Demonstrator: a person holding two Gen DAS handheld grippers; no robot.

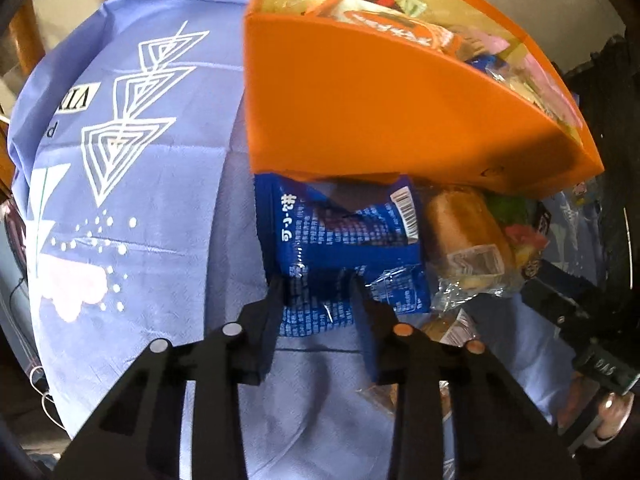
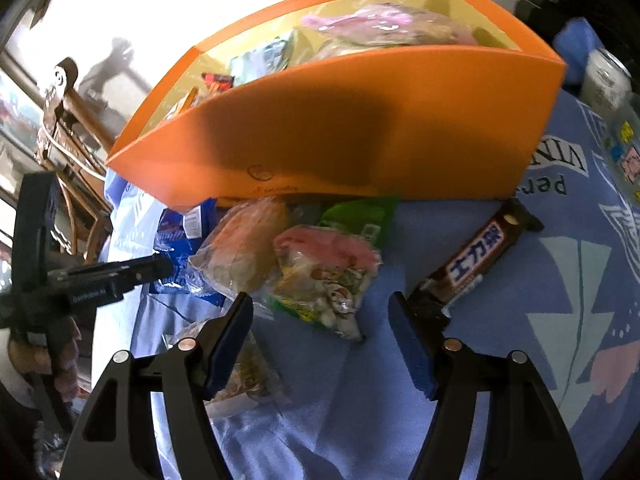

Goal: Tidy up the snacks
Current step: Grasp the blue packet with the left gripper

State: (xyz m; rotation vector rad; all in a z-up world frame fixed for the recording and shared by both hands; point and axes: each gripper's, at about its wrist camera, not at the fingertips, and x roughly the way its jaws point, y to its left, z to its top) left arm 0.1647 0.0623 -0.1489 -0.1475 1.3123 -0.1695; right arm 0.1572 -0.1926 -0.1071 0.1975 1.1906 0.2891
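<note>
Blue cloth (image 1: 160, 208) with white line patterns and pink patches covers the table, and everything else sits on it. Largest on it is the orange box (image 2: 360, 136), open at the top and already holding several wrapped snacks. Just in front of the box's near wall lies a small heap of loose packets. The blue snack packet (image 1: 340, 248) lies at the heap's left end, its far edge tucked under the box's corner. Beside it is a clear-wrapped bread roll (image 2: 244, 244), then a pink and green candy bag (image 2: 324, 272) resting on a green packet (image 2: 360, 212). A brown chocolate bar (image 2: 476, 260) lies apart to the right, its far end close to the box. Another clear-wrapped pastry (image 2: 240, 364) lies nearer, partly behind the right tool's finger.

The left gripper (image 1: 318, 280) points steeply down with its jaws drawn in on the near end of the blue snack packet, pinching it. The right gripper (image 2: 320, 308) hovers with its jaws wide apart and nothing between the pads, the candy bag just beyond them.
</note>
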